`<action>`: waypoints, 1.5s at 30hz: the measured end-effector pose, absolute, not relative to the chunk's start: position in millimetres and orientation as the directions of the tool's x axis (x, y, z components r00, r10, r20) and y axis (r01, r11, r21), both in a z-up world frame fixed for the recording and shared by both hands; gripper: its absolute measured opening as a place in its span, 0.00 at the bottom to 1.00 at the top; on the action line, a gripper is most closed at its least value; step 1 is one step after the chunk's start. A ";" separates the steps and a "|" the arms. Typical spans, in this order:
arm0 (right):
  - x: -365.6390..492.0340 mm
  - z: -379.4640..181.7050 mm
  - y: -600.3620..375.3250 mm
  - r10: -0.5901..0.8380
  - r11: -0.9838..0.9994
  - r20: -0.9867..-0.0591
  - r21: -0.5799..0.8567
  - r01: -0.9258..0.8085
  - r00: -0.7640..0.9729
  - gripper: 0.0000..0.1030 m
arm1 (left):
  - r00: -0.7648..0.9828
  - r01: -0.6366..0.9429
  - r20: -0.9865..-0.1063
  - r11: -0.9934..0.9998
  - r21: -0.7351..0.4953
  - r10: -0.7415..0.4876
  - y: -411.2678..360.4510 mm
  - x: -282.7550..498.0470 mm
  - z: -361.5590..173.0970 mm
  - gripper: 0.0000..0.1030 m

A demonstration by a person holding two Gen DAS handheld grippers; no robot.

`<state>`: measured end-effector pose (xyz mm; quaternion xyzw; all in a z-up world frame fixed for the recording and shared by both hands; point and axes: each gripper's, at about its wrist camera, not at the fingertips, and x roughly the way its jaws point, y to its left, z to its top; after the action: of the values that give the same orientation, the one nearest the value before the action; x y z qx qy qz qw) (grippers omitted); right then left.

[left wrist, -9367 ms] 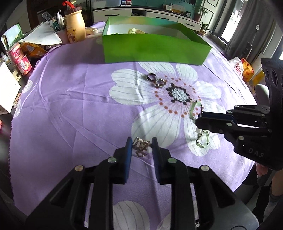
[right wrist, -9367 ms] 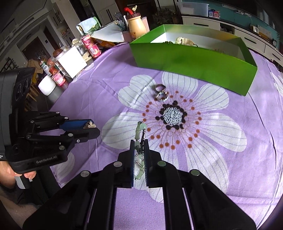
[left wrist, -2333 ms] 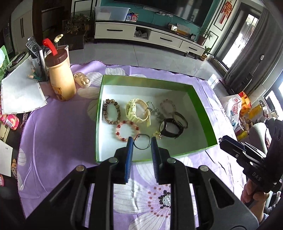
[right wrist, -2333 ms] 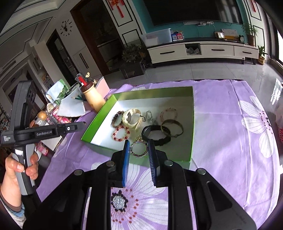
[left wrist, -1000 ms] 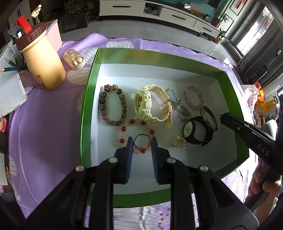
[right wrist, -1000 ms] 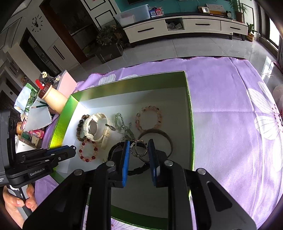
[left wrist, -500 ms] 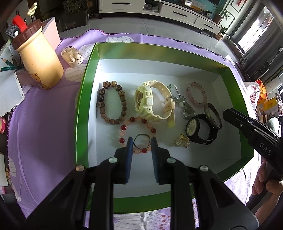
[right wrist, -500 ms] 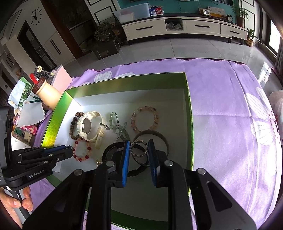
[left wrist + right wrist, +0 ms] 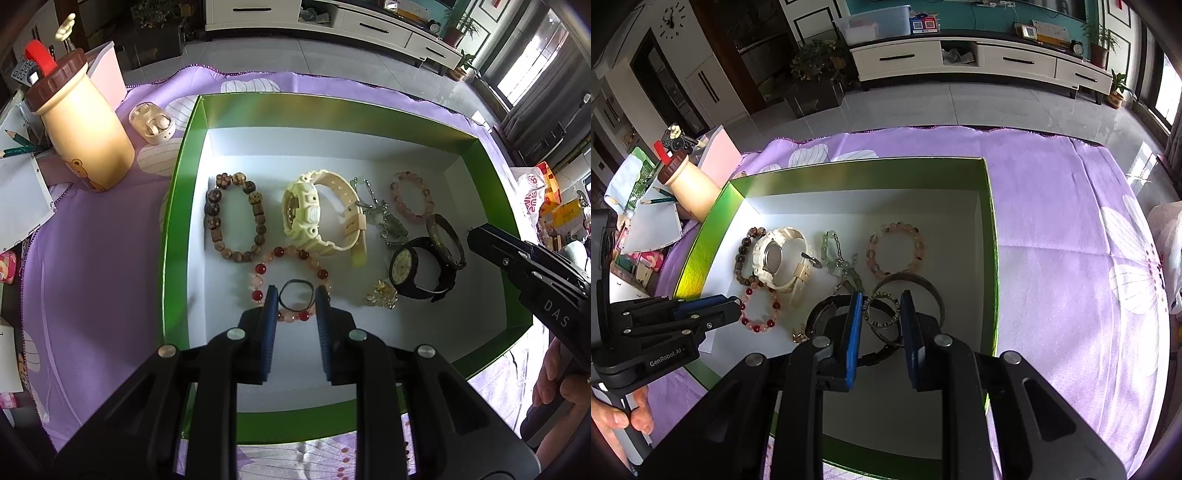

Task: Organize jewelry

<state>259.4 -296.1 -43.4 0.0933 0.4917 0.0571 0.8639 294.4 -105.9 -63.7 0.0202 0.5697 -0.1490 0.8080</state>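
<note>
Green box (image 9: 177,221) now sitting under both tools; I'm holding left gripper (image 9: 293,295) clamped on dark ring (image 9: 296,293), right gripper (image 9: 881,308) on studded ring (image 9: 881,309), ready for dropping.

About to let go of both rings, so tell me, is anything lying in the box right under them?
Yes. The red bead bracelet lies under the left gripper's dark ring; the black watch and metal bangle lie under the right gripper's studded ring.
</note>
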 end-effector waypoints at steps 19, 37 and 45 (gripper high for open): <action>262.3 -47.0 -290.8 0.179 0.981 -0.853 0.195 -0.018 0.491 0.20 | 0.309 0.278 -0.932 0.955 -0.104 -0.191 -110.7 294.5 -66.6 0.20; 264.1 -51.0 -289.1 0.180 0.981 -0.860 0.193 -0.023 0.478 0.20 | 0.313 0.286 -0.935 0.956 -0.073 -0.165 -115.5 293.4 -70.3 0.20; 264.8 -52.1 -288.0 0.182 0.981 -0.862 0.192 -0.026 0.474 0.20 | 0.311 0.285 -0.937 0.956 -0.071 -0.162 -114.4 293.6 -71.1 0.20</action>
<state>264.8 -288.0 -52.1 0.0762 0.5091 0.0608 0.8552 293.6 -114.4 -71.1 0.0537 0.5706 -0.1382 0.8077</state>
